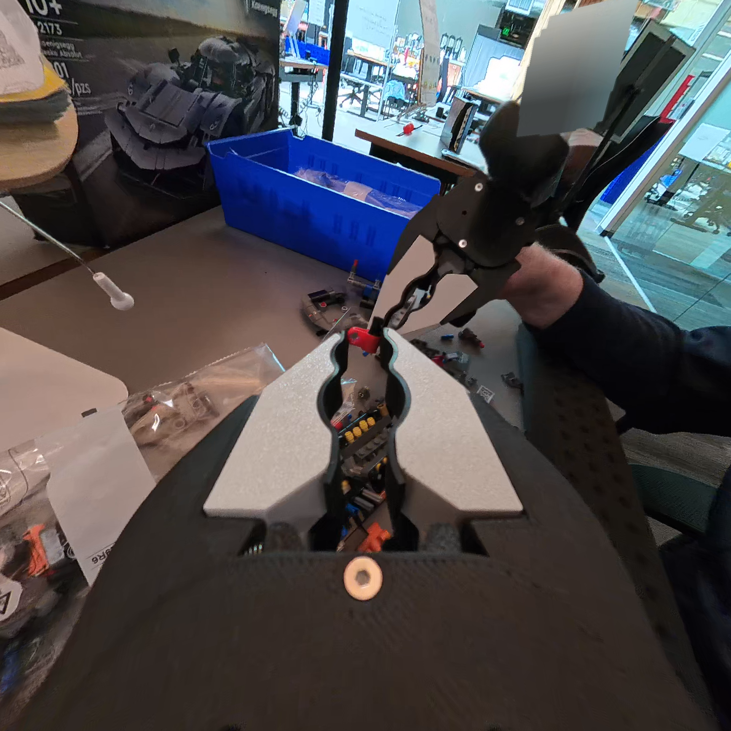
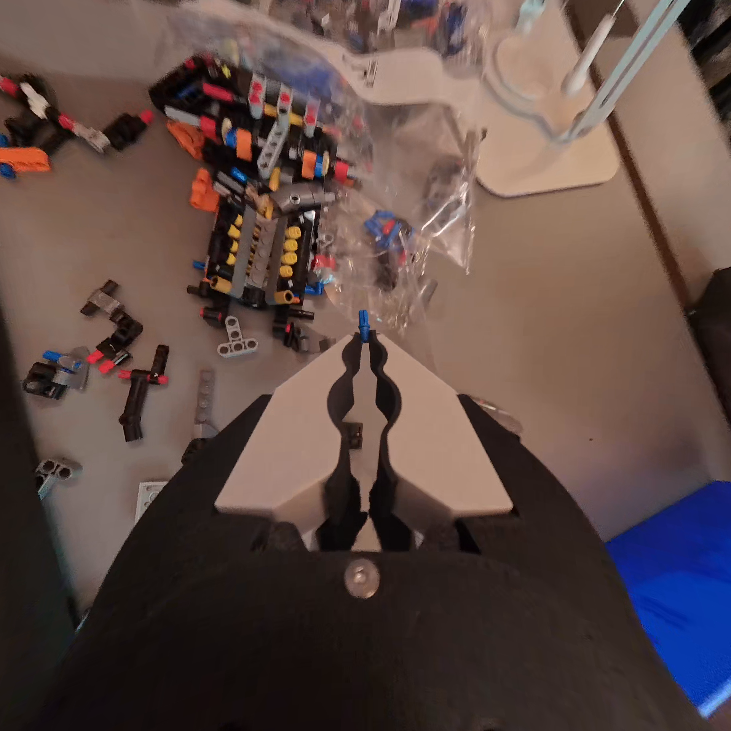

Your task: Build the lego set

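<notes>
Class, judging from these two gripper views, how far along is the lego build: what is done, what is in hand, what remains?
Done: a partly built assembly with yellow pins lies on the table. In hand: the left gripper pinches a red piece; the right gripper holds a blue pin. Left: loose parts and unopened bags remain, so much is unbuilt.

Left gripper [image 1: 364,336] body matt black printed plastic with ribbed layer lines, fingers [image 1: 290,431] pale grey, grainy. Metal screw [image 1: 362,578] shiny. Red piece [image 1: 362,339] glossy plastic; blue pin [image 2: 363,325] same. Blue bin [image 1: 316,205] smooth plastic. Bags [image 1: 197,391] clear crinkly film. Table [image 1: 190,285] matt, smooth. Set box [image 1: 158,99] printed cardboard, slight sheen.
</notes>
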